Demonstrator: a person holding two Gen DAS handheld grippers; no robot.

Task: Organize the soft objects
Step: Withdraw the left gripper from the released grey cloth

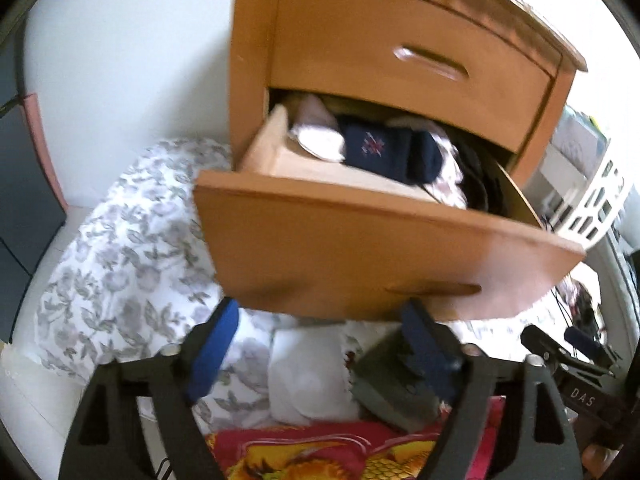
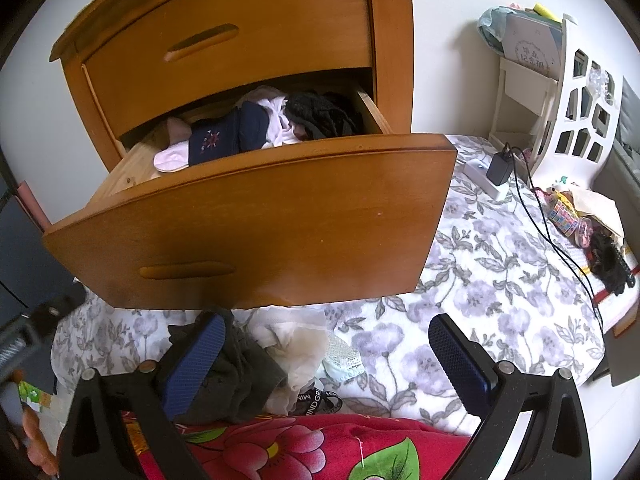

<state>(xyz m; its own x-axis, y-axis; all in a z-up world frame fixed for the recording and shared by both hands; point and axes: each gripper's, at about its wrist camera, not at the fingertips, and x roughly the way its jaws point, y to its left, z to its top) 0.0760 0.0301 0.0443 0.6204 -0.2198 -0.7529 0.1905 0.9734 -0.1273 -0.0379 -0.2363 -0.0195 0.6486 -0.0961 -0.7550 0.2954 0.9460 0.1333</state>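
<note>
The left gripper (image 1: 320,344) points steeply downward, its blue-padded jaws spread wide with nothing pinched between them. The right gripper (image 2: 324,356) tilts down likewise, jaws wide apart and empty; it appears at four o'clock in the left view.

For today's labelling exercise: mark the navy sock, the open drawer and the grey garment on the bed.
navy sock (image 2: 224,138), right wrist view, embroidered middle.
open drawer (image 2: 280,216), right wrist view, front panel.
grey garment (image 2: 236,384), right wrist view, crumpled centre.
</note>
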